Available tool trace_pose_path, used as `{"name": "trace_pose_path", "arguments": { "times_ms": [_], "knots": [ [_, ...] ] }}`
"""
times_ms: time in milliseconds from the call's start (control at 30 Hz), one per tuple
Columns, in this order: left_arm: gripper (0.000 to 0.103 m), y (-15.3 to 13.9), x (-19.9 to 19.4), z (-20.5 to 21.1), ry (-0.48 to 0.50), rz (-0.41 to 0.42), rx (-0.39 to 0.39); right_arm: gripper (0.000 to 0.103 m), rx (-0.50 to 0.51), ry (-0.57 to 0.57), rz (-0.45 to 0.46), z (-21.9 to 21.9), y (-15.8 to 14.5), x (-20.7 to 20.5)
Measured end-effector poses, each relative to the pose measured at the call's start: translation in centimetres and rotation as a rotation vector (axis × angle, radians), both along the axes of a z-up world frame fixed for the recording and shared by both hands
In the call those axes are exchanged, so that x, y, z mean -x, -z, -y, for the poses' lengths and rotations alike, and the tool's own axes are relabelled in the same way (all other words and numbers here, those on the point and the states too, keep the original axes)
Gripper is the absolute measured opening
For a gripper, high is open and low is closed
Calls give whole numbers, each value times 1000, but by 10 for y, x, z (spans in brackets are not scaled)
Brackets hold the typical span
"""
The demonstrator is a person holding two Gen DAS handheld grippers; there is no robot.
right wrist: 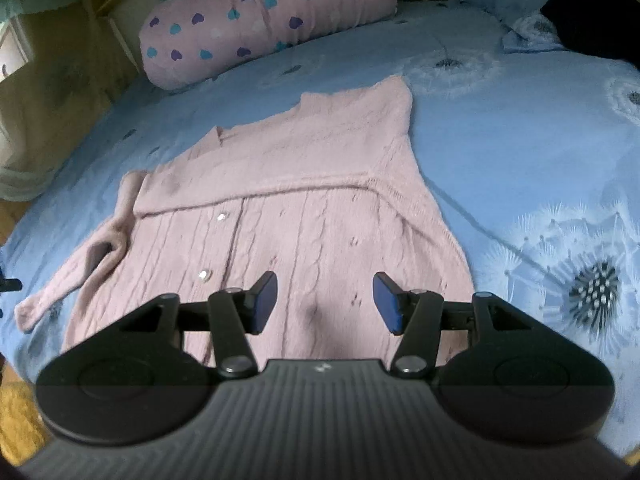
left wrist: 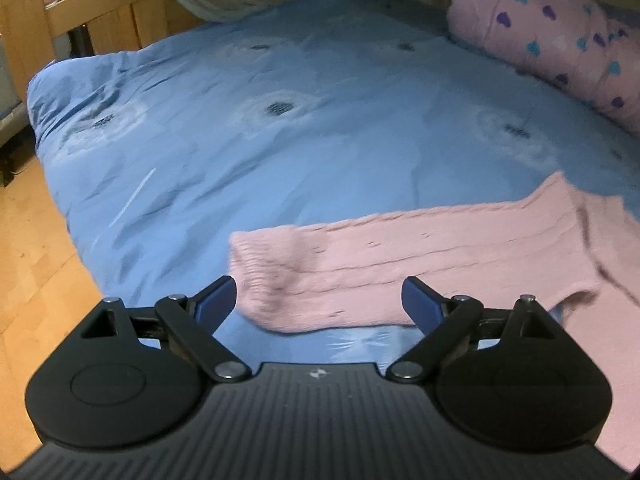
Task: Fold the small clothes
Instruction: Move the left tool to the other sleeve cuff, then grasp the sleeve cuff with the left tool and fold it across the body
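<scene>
A pink cable-knit cardigan [right wrist: 280, 208] lies spread flat on the bed [right wrist: 500, 128], buttoned front up, its far part folded over in a band across the body; two buttons [right wrist: 205, 275] show down the placket; its left-view sleeve [left wrist: 360, 264] stretches out sideways over the blue dandelion-print cover, the cuff end slightly rumpled.

The left hand-held gripper [left wrist: 318, 302] has its blue pads spread wide, empty, with the sleeve cuff lying between and just beyond them; whether a pad touches the knit cannot be told; the right hand-held gripper [right wrist: 325, 304] is likewise spread, holding nothing, poised over the near hem of the cardigan body.

In the right view the other sleeve [right wrist: 76, 276] trails off the left edge of the garment, bent back on itself near the shoulder; a pink bolster [right wrist: 264, 16] with blue and purple hearts lies beyond the cardigan, apart from it; a dark cloth [right wrist: 592, 24] sits at the far right on a pillow; a wooden frame [left wrist: 100, 12] borders the bed and wood floor [left wrist: 32, 248] shows beside it.
</scene>
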State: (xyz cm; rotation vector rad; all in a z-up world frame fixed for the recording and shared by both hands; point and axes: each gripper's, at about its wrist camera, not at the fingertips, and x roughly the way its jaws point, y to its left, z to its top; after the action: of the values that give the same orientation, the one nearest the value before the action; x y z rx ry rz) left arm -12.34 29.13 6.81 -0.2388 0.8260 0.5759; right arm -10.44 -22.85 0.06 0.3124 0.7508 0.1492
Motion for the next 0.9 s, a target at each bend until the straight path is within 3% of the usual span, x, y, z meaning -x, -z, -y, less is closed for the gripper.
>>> {"name": "trace_pose_path", "arguments": {
  "times_ms": [333, 667, 900],
  "knots": [
    [92, 38, 11, -38, -124, -1, 95, 56, 25, -41, -20, -22, 4, 9],
    [93, 50, -12, -38, -47, -17, 41, 55, 66, -57, -43, -33, 19, 9],
    [93, 63, -29, -38, 1, -38, -18, 55, 34, -52, -44, -30, 23, 7]
  ]
}}
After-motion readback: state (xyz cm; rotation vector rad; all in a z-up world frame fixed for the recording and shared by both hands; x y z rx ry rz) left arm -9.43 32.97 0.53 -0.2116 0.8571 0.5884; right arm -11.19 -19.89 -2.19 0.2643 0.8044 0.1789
